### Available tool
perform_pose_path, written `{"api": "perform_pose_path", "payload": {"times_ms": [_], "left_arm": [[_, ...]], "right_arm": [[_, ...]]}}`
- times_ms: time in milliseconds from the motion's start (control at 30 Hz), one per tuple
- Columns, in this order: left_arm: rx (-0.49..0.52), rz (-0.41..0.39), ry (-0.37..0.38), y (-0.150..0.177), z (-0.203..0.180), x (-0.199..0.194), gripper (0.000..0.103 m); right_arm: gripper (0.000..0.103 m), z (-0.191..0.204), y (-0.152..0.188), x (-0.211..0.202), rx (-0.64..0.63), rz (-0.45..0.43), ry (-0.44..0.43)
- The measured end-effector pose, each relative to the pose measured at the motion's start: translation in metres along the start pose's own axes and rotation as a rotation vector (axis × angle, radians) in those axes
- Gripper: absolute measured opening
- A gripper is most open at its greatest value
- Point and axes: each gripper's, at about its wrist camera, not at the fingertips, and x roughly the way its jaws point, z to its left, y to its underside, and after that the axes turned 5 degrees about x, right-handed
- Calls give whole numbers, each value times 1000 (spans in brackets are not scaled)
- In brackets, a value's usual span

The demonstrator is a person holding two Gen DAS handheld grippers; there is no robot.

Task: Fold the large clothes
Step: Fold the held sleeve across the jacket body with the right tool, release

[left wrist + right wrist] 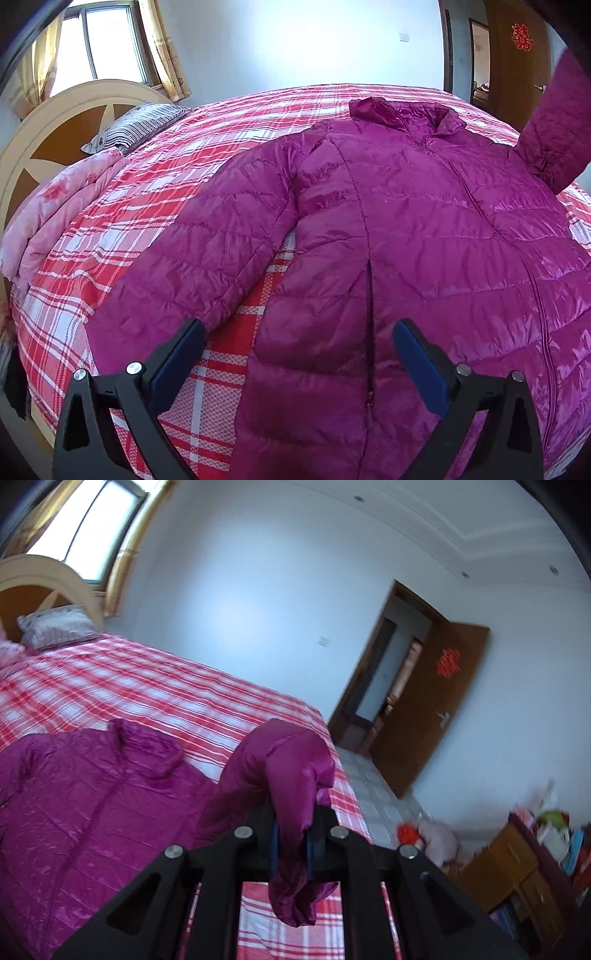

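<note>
A magenta puffer jacket (406, 221) lies front up on the red plaid bed (207, 155), collar at the far side. Its left sleeve (207, 251) lies flat, spread out to the side. My left gripper (297, 332) is open and empty, hovering over the jacket's lower hem beside that sleeve's cuff. My right gripper (291, 840) is shut on the cuff of the right sleeve (284, 768) and holds it lifted above the bed; the raised sleeve also shows in the left wrist view (557, 125). The jacket body shows in the right wrist view (92, 794).
A striped pillow (136, 125) and a folded pink quilt (62, 214) lie by the headboard (44, 136) at the left. A window is behind it. An open brown door (436, 701) and a cluttered wooden cabinet (517, 871) stand off the bed's right side.
</note>
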Motion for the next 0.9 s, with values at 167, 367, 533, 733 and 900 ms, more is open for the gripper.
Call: {"api": "perform_pose_path", "payload": {"times_ms": [167, 367, 533, 733, 900], "left_arm": [[-16, 5, -2, 4, 9, 2, 102], [-50, 18, -7, 9, 25, 8, 102], [-64, 35, -13, 12, 33, 13, 102], [-55, 36, -34, 12, 38, 14, 102], [-49, 31, -49, 9, 38, 15, 102]], "right_arm": [[12, 55, -3, 13, -121, 0, -72], [12, 112, -2, 32, -191, 29, -162], [12, 151, 6, 43, -231, 72, -232], [13, 204, 25, 62, -259, 121, -307], [16, 242, 42, 86, -263, 166, -349]]}}
